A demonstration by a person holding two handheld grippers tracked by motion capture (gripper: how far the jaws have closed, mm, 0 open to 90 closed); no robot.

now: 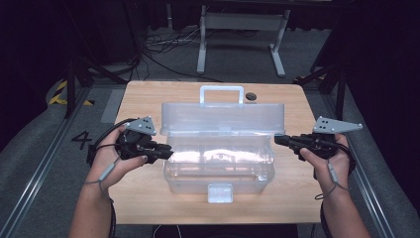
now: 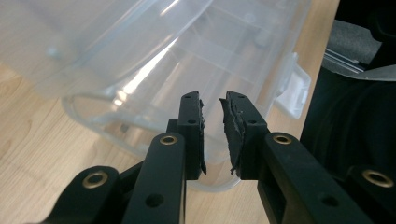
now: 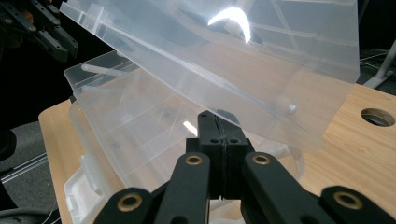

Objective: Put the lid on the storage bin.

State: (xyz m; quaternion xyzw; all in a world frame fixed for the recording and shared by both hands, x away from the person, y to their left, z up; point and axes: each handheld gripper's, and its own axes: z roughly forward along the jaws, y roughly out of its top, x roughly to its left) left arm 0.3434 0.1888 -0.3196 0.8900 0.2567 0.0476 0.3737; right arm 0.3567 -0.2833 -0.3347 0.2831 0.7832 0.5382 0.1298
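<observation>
**While the lid is tilted up, a gripper is kept at each end of the clear box**

With its jaws parted by a narrow gap and nothing pressed between the pads, the left gripper (image 1: 166,152) is seen at the 9 o'clock end of the clear plastic box (image 1: 220,171). In the left gripper view the rounded corner of the box lies just beyond the fingertips (image 2: 191,109), so contact cannot be confirmed. The right gripper (image 1: 279,140) is fully closed, pad against pad, and is placed at the 3 o'clock end, at the level where lid and base meet. In the right gripper view its tip sits at the box rim under the lid's edge; whether anything thin is pinched there cannot be told.

The box stands at the middle of the wooden surface (image 1: 143,94), its front latch (image 1: 220,193) toward 6 o'clock. The lid (image 1: 223,119) is raised and leans back toward 12 o'clock, the handle (image 1: 221,94) at its top. The flanking placement is judged to serve steadying the base from both ends while the lid is worked. A round hole (image 1: 250,96) is set in the surface near 12 o'clock.
</observation>
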